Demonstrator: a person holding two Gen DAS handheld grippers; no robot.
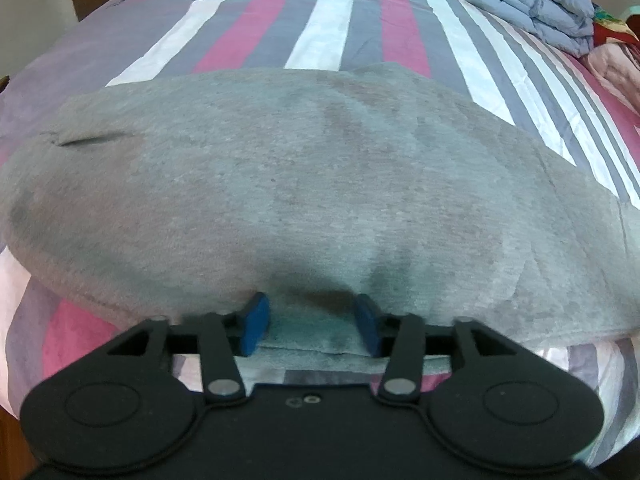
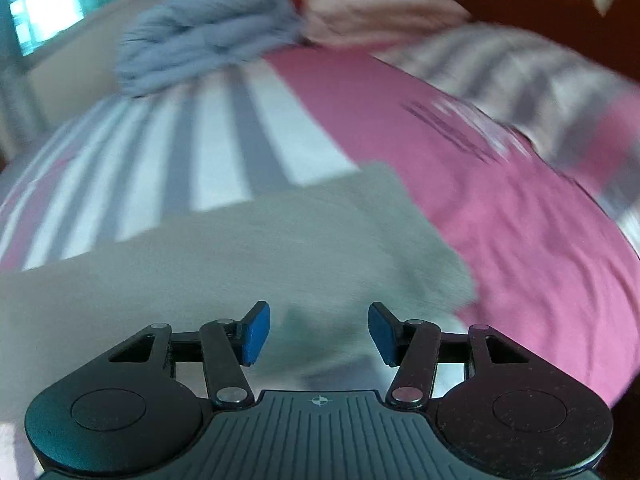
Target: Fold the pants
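Observation:
Grey pants [image 1: 304,184] lie spread flat across a striped bed, filling the middle of the left wrist view. My left gripper [image 1: 312,330] is open, its blue pads on either side of the pants' near edge, which lies between them. In the blurred right wrist view the pants [image 2: 240,256] end in a squared corner at the right. My right gripper [image 2: 318,332] is open over the near part of that end, with nothing held.
The bedsheet [image 1: 344,28] has pink, grey and white stripes. A folded blue quilt [image 1: 520,0] and pink bedding [image 1: 616,72] lie at the far right. The quilt [image 2: 208,40] also shows in the right wrist view, with a window [image 2: 40,0] behind.

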